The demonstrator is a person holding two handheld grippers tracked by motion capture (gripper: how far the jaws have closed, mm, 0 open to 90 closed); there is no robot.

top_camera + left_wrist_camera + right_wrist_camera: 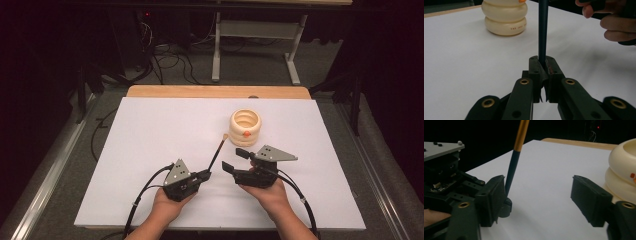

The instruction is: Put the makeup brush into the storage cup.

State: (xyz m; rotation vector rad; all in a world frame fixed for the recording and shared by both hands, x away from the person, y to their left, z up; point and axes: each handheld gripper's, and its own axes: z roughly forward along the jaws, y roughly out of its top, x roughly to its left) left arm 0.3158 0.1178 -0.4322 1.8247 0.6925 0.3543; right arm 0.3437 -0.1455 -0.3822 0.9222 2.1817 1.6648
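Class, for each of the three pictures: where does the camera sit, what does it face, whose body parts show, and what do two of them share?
High view: above the person's side, facing forward and down on the white table; both hands, left gripper, right gripper.
Left gripper view: on that gripper, jaws clamping the thin dark brush with an orange upper handle; right-hand fingers.
Right gripper view: along its open jaws.
Shared: the cream ribbed ring-stack pot.

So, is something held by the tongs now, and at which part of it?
The left tongs are shut on the lower dark end of a thin dark stick with a golden upper part. The right tongs are open, holding nothing.
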